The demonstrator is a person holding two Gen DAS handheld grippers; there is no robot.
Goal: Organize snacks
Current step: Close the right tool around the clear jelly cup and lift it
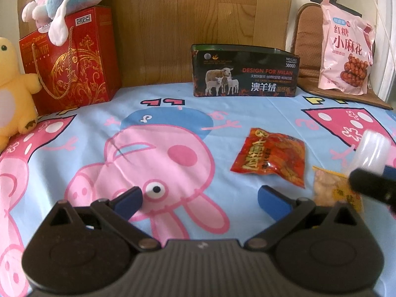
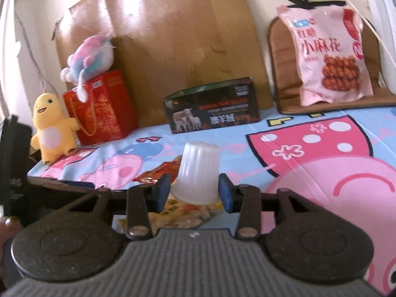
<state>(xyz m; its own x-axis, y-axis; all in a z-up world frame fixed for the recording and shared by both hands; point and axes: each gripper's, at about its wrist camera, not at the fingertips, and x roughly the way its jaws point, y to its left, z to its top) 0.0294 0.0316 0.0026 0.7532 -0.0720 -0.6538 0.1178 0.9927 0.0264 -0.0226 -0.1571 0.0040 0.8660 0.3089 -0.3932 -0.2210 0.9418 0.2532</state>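
The right gripper (image 2: 194,193) stands partly closed around a white ribbed jelly cup (image 2: 196,173). Its blue pads (image 2: 162,193) sit against the cup's wide rim on either side and seem to press on it, so I judge the cup held rather than merely framed. The cup's long axis runs along the fingers, with the wide end toward the camera and the narrow end pointing toward the far edge of the bed (image 2: 284,128). It hangs just over a yellow snack packet (image 2: 183,214) lying on the sheet. The coming move turns on the black open-topped box (image 2: 212,105), which stands at the far edge of the bed against the wooden board. That is straight ahead of this claw and a little to its right, well apart from it. If the box is the place for the snacks, which is only a judgement, the cup has to travel forward and clear the box's near wall. The left gripper (image 1: 200,195) hovers wide open and empty over the middle of the sheet. A red snack packet (image 1: 268,159) lies ahead of it to its right, nearer to this hand than to the box. A large pink bag (image 2: 331,57) leans at the far right corner, on a brown cushion.
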